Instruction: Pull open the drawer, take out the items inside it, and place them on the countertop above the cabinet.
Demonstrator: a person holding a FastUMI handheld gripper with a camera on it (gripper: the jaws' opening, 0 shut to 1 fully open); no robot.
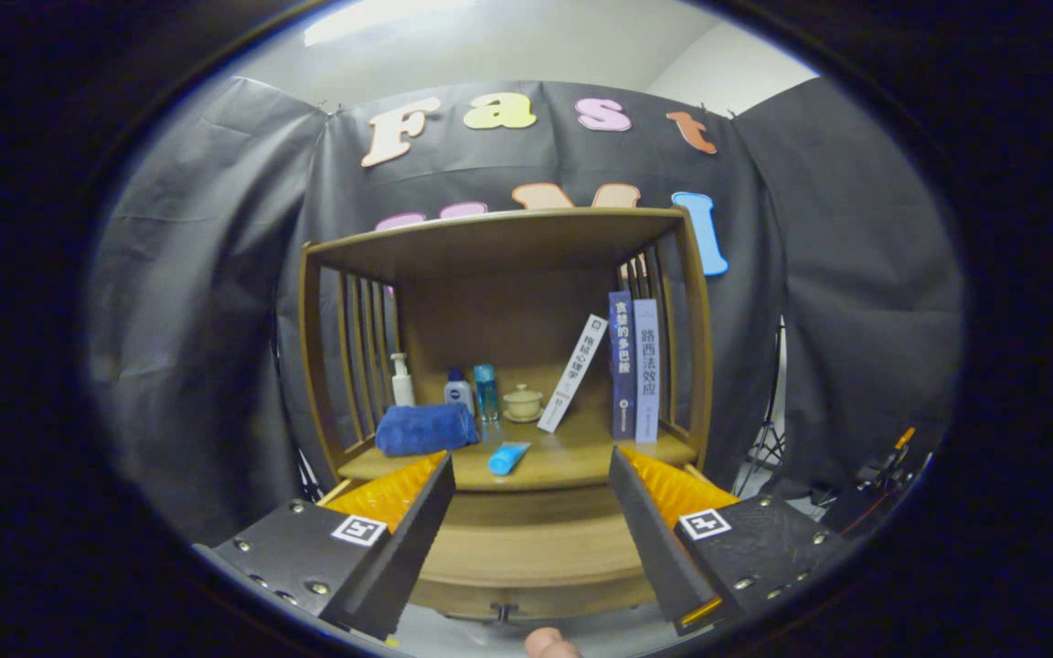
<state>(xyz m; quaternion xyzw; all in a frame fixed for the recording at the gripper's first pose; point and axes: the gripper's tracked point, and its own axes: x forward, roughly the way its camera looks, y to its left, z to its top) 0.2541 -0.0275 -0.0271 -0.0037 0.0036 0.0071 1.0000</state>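
A wooden cabinet with a slatted shelf unit stands ahead of me. Its drawer (526,553) sits below the countertop (572,461), front closed or nearly so, with a small dark knob (501,610) low between my fingers. My gripper (531,484) is open, fingers spread wide with nothing between them, held just in front of the drawer. On the countertop lie a folded blue towel (426,428) and a blue tube (508,457) just beyond the fingertips. What the drawer holds is hidden.
At the back of the countertop stand a white pump bottle (401,380), two small bottles (472,390), and a lidded ceramic cup (523,402). A white book (572,373) leans against two upright books (633,366) on the right. A fingertip (549,644) shows below the drawer.
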